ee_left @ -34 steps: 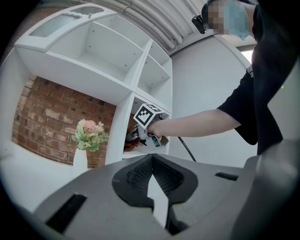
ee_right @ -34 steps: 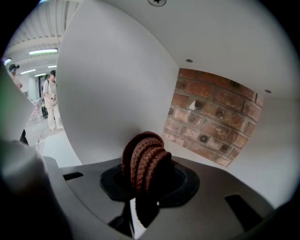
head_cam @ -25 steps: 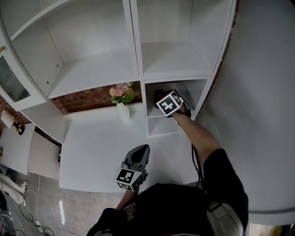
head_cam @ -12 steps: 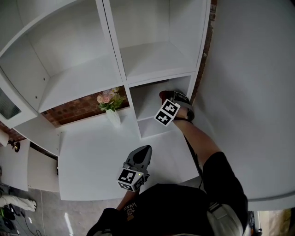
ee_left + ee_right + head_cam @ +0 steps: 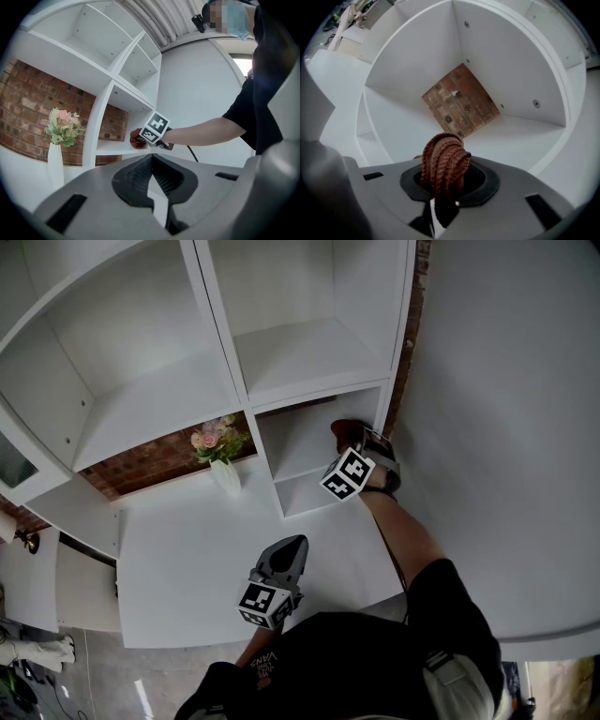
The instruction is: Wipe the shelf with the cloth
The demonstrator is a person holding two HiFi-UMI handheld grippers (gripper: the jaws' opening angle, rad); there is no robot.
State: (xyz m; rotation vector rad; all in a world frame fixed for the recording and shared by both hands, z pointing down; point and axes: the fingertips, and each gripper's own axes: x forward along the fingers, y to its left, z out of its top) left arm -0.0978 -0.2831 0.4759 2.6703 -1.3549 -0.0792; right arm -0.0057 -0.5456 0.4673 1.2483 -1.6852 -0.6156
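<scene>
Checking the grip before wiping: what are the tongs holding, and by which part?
The right tongs pinch the reddish-brown cloth by a bunched fold; the left tongs are shut, empty.

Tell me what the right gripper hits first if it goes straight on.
Probably the brick wall at the back of the cubby, with the cloth held in the right gripper touching first. Nothing else shows in between, though depth is unclear.

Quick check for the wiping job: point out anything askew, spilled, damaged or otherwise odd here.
Nothing stands out. The vase stands upright on the counter with its flowers in it, the white shelf shows no spill or damage, and the cloth sits bunched in the shut right gripper.
</scene>
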